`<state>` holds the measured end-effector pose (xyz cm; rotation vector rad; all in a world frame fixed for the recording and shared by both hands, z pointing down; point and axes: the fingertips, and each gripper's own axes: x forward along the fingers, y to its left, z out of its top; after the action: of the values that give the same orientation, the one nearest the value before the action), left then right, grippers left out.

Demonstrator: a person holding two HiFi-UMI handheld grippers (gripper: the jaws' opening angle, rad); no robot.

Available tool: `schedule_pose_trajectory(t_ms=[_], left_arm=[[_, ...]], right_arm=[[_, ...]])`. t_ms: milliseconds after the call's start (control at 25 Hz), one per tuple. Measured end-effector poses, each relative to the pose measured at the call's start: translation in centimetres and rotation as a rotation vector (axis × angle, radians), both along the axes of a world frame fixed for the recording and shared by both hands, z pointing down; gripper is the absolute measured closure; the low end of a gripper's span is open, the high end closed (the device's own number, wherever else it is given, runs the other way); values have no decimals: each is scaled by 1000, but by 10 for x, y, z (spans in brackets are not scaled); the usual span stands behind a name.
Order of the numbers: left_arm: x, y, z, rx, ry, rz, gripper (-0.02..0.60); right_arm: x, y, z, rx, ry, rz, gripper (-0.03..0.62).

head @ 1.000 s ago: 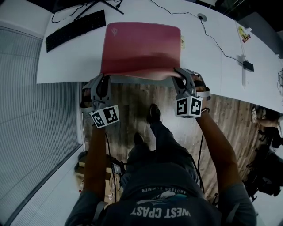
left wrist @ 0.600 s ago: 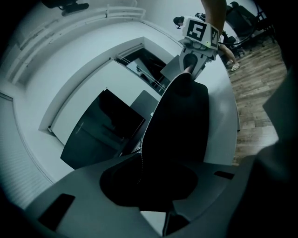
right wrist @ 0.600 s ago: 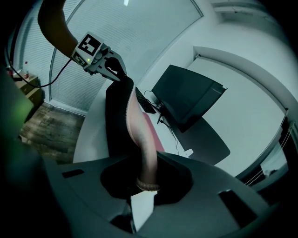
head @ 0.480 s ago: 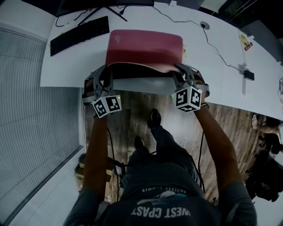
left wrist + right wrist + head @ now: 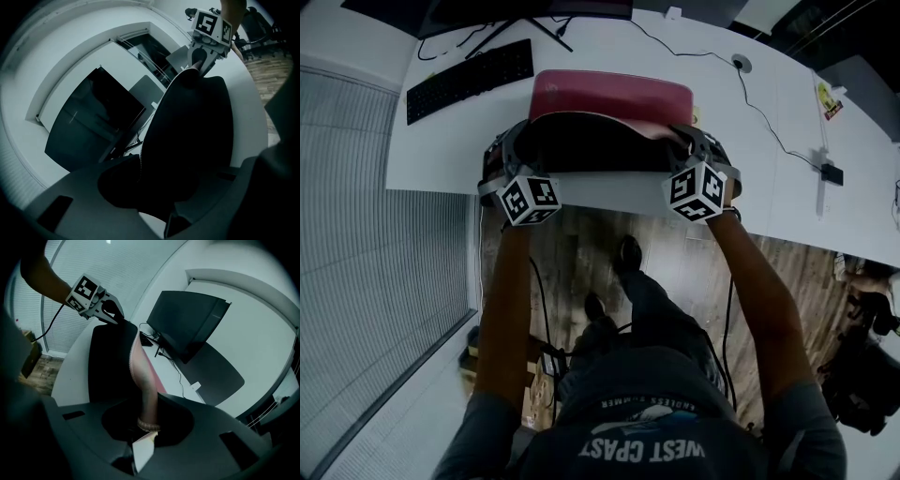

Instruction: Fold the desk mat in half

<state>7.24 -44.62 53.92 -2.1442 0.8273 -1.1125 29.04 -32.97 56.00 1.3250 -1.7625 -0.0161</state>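
The red desk mat [image 5: 614, 97] lies on the white desk [image 5: 441, 141], its near edge lifted and curled so the black underside [image 5: 595, 142] faces me. My left gripper [image 5: 514, 152] is shut on the near left corner, my right gripper [image 5: 694, 148] on the near right corner. In the left gripper view the dark underside [image 5: 187, 126] fills the middle and runs into the jaws of the left gripper [image 5: 150, 187]. In the right gripper view the mat's stitched edge [image 5: 146, 394] sits pinched in the right gripper [image 5: 147, 427], pink top beside black underside.
A black keyboard [image 5: 469, 73] lies on the desk left of the mat, with a monitor [image 5: 187, 319] behind. A cable [image 5: 759, 94] runs across the right of the desk to a small black device [image 5: 830, 173]. The desk's front edge is just under the grippers.
Both grippers have risen and moved forward over the desk with the mat's near edge. The mat now curls over itself, showing less red top and more black underside.
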Motion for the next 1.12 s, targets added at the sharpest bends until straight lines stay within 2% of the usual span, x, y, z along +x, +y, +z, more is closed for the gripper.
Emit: schedule_pose_trajectory(t_ms=[240,360,440,600,760,960,1120], left_arm=[[13,-26,9,19,-20,-1,466],[17,-38,15,33,-29,-11,434],[19,-45,22,22,-36,-18,410],[22,-51,35,-3,-54,-5,410],[22,-49,33,4,-34,-8,410],[23,-43,45,-37,-23,-19,410],[16,-41,43,-67,56,-67,410]], right_arm=[[12,-22,16,-40,-12,19,528],[17,-32,27,-61,-23,29,526],[19,-39,35,-80,-23,32,526],[27,-52,51,-120,-28,57,526],[40,-59,64,-166,-32,91,526],[54,-61,75,-198,-21,102,513],[56,-64,75,-205,-28,109,508]])
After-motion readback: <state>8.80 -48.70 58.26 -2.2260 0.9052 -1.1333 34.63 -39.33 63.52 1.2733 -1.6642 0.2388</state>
